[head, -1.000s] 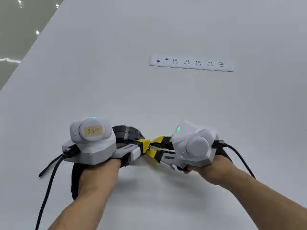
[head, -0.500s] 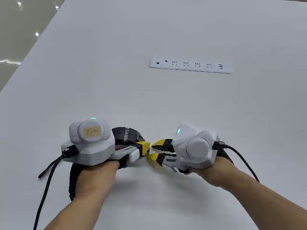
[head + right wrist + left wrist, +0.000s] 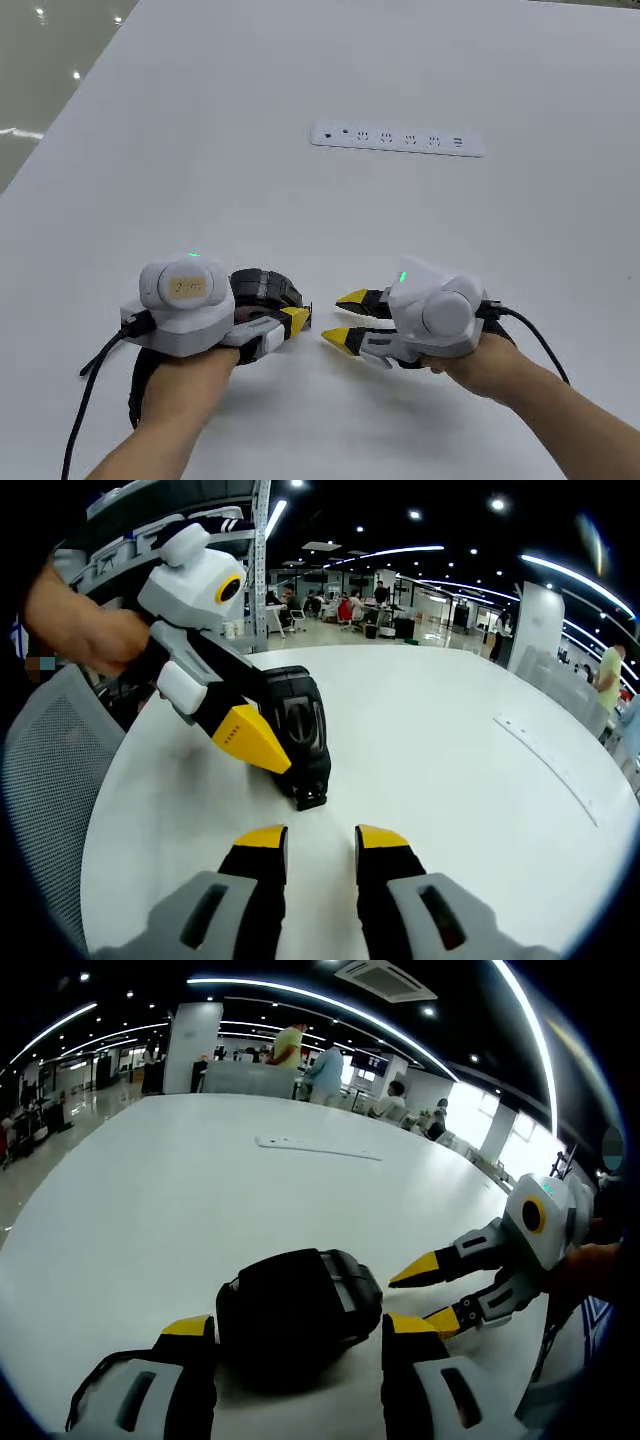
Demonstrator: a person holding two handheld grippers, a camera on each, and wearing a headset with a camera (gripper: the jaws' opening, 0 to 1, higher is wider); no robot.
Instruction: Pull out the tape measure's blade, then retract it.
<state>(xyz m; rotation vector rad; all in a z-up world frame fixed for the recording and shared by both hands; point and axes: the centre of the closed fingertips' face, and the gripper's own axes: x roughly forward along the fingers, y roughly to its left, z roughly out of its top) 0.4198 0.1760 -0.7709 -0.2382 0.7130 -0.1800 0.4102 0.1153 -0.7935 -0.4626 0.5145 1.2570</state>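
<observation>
Inspection of the white table (image 3: 520,240) finds the black tape measure (image 3: 262,287) in the lower left of centre of the head view, resting on the surface and clamped by the left gripper (image 3: 300,1328). In the left gripper view its two yellow-tipped jaws bear on opposite sides of the case, which fills the gap between them. The right gripper (image 3: 345,318) lies just to the right of the case in the head view, with a strip of bare table between its tips and the case. Its jaws stand moderately apart with nothing between them. In the right gripper view the case sits straight ahead of those jaws and slightly left of frame centre, near but not touching. A small tab (image 3: 312,800) projects from the case end nearest them; this is judged to be the blade's end hook, though it is too small to confirm. No length of blade is visible outside the case, so the blade is judged fully housed. The left gripper is the holding hand. The right is the free one and is aligned with the mouth end, so any draw would run rightward in the head view, away from the held case. A white power strip (image 3: 397,139) lies in the upper middle of the head view, well apart from the work.
</observation>
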